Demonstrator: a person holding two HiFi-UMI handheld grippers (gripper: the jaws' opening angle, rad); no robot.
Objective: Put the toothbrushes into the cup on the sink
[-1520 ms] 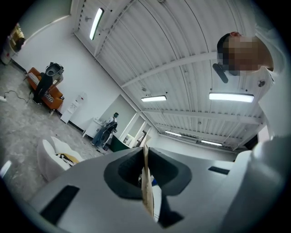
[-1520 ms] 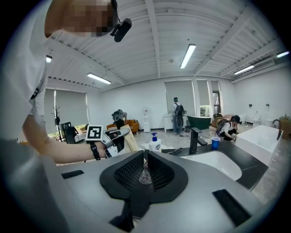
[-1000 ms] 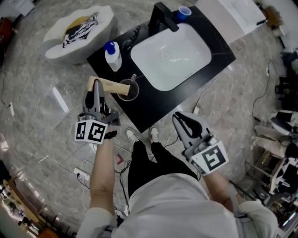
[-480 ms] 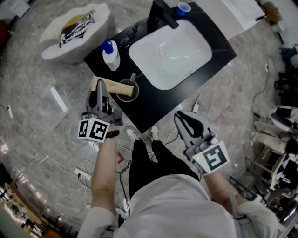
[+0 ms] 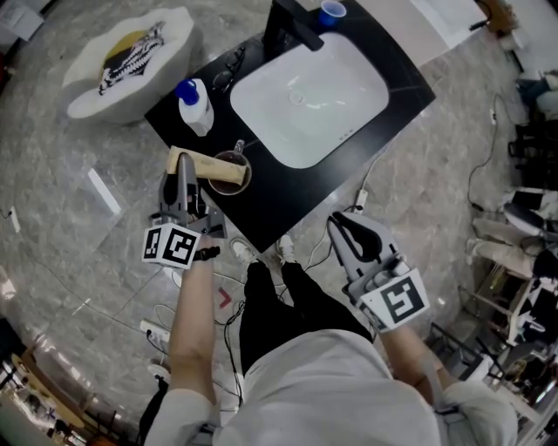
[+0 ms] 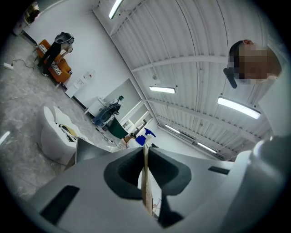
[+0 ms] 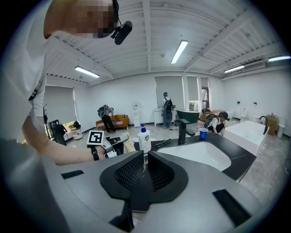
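Note:
A clear glass cup point(image 5: 231, 172) stands at the near left corner of the black counter point(image 5: 261, 205), with a thin item upright in it. My left gripper point(image 5: 181, 160) is shut on a long flat beige toothbrush pack point(image 5: 209, 165), which lies level with its far end touching the cup's rim. In the left gripper view the beige piece point(image 6: 146, 182) shows edge-on, pinched between the pads of the left gripper point(image 6: 145, 154). My right gripper point(image 5: 342, 221) hangs off the counter's front edge with its jaws together and nothing in them. It shows the same way in its own view, the right gripper point(image 7: 144, 166).
A white basin point(image 5: 305, 91) fills the counter's middle under a black faucet point(image 5: 292, 24). A soap bottle point(image 5: 193, 106), spectacles point(image 5: 228, 70) and a blue cup point(image 5: 330, 12) stand around it. A white tub point(image 5: 122, 61) sits on the floor at left. People stand far behind.
The counter has slid slightly up and left in the head view. The left gripper keeps the beige pack at the cup; neither gripper's jaws changed.

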